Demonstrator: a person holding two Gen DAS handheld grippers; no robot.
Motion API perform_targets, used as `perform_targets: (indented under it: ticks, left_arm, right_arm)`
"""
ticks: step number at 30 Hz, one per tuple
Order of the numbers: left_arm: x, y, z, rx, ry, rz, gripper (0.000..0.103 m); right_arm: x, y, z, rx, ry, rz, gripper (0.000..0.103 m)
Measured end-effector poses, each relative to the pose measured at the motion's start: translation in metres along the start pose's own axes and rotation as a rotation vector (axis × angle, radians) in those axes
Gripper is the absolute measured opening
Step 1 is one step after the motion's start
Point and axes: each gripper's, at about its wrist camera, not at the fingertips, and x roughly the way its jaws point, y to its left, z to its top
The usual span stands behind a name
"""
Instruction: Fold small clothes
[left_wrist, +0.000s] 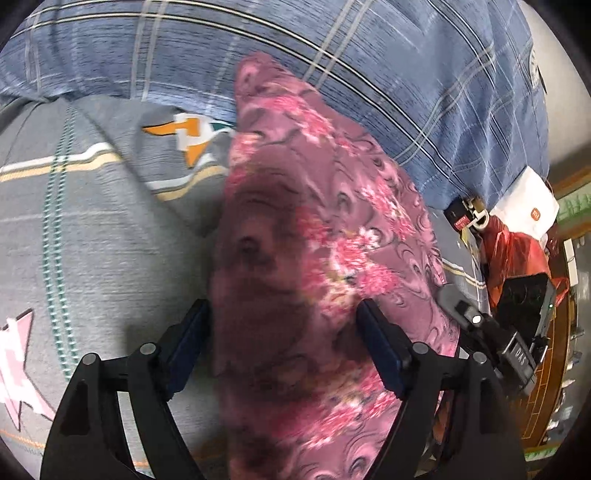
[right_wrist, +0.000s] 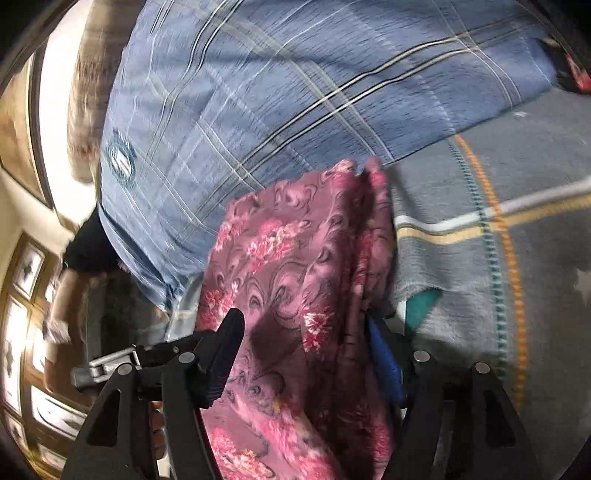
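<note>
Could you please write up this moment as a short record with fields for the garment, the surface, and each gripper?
garment: pink floral cloth, bunched lengthwise on the bed
surface: grey bedsheet with stripes; blue plaid pillow behind
left gripper: open, fingers either side of the cloth
right gripper: open, cloth between the fingers, not pinched
clutter: red bag at the bed's edge

Garment (left_wrist: 314, 229) lies on bedsheet (left_wrist: 92, 240) (pillow (left_wrist: 369, 55) behind).

Both wrist cameras look steeply down, close over the pink floral cloth (left_wrist: 314, 240), sharing it and the blue plaid pillow (right_wrist: 295, 92) behind.
</note>
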Motion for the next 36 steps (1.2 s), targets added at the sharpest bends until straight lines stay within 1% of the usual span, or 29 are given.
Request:
perform_targets:
  ticks: [1, 3, 4, 5, 6, 7, 8, 9, 11, 15, 20, 21, 22, 24, 25, 26, 27, 29, 30, 32, 33, 34, 36]
  left_arm:
    - [0.002, -0.005, 0.001, 0.006, -0.001, 0.017, 0.081]
    - [0.002, -0.009, 0.000, 0.007, -0.020, 0.045, 0.080]
    - [0.001, -0.010, 0.000, 0.006, -0.031, 0.050, 0.078]
    - [-0.001, -0.012, -0.001, 0.008, -0.046, 0.065, 0.070]
    - [-0.003, -0.013, -0.002, 0.013, -0.059, 0.076, 0.062]
    - [-0.007, -0.014, -0.003, 0.022, -0.075, 0.089, 0.056]
    - [-0.010, -0.015, -0.004, 0.029, -0.085, 0.100, 0.046]
    - [-0.013, -0.016, -0.004, 0.034, -0.094, 0.106, 0.039]
    - [-0.021, -0.017, -0.006, 0.032, -0.109, 0.106, 0.034]
    - [-0.037, -0.018, -0.008, 0.031, -0.139, 0.119, 0.032]
    - [-0.055, -0.017, -0.013, 0.020, -0.158, 0.122, 0.032]
    - [-0.060, -0.014, -0.015, 0.013, -0.161, 0.110, 0.032]
    - [-0.068, -0.010, -0.018, 0.006, -0.169, 0.091, 0.030]
    - [-0.082, -0.008, -0.023, 0.006, -0.189, 0.059, 0.022]
    - [-0.092, -0.008, -0.027, 0.019, -0.206, 0.021, 0.017]
    - [-0.102, -0.009, -0.031, 0.034, -0.219, -0.006, 0.012]
    - [-0.110, -0.009, -0.035, 0.043, -0.230, -0.012, 0.012]
    - [-0.119, -0.007, -0.041, 0.056, -0.235, -0.020, 0.012]
    - [-0.120, -0.003, -0.042, 0.052, -0.231, -0.003, 0.012]
    - [-0.119, 0.013, -0.044, 0.026, -0.239, 0.066, 0.012]
    - [-0.119, 0.023, -0.043, 0.006, -0.238, 0.096, 0.012]
    - [-0.119, 0.038, -0.043, -0.027, -0.230, 0.108, 0.013]
    - [-0.116, 0.061, -0.040, -0.076, -0.194, 0.088, 0.013]
  right_arm:
    - [0.002, 0.003, 0.000, -0.016, 0.000, -0.018, 0.066]
    - [0.001, 0.009, -0.003, -0.044, -0.007, -0.070, 0.046]
    - [-0.001, 0.010, -0.004, -0.050, -0.017, -0.079, 0.042]
    - [-0.005, 0.012, -0.005, -0.060, -0.040, -0.090, 0.033]
    - [-0.007, 0.014, -0.006, -0.069, -0.050, -0.094, 0.029]
    - [-0.010, 0.018, -0.007, -0.092, -0.060, -0.111, 0.028]
    - [-0.011, 0.026, -0.009, -0.126, -0.069, -0.141, 0.027]
    - [-0.011, 0.032, -0.009, -0.152, -0.072, -0.163, 0.027]
    - [-0.011, 0.045, -0.011, -0.195, -0.079, -0.206, 0.026]
    - [-0.015, 0.073, -0.014, -0.251, -0.101, -0.253, 0.025]
    - [-0.024, 0.100, -0.020, -0.288, -0.117, -0.272, 0.025]
    - [-0.027, 0.107, -0.022, -0.297, -0.122, -0.276, 0.025]
    - [-0.029, 0.113, -0.023, -0.306, -0.127, -0.277, 0.025]
    - [-0.035, 0.125, -0.028, -0.322, -0.132, -0.265, 0.024]
    - [-0.036, 0.132, -0.031, -0.334, -0.130, -0.259, 0.023]
    - [-0.037, 0.139, -0.035, -0.348, -0.127, -0.251, 0.019]
    - [-0.037, 0.148, -0.038, -0.364, -0.125, -0.245, 0.018]
    - [-0.036, 0.162, -0.044, -0.386, -0.134, -0.251, 0.017]
    - [-0.035, 0.166, -0.045, -0.382, -0.136, -0.266, 0.017]
    - [-0.031, 0.162, -0.043, -0.350, -0.137, -0.309, 0.017]
    - [-0.030, 0.154, -0.041, -0.312, -0.134, -0.332, 0.018]
    - [-0.030, 0.145, -0.039, -0.274, -0.127, -0.338, 0.018]
    - [-0.031, 0.122, -0.036, -0.200, -0.123, -0.349, 0.019]
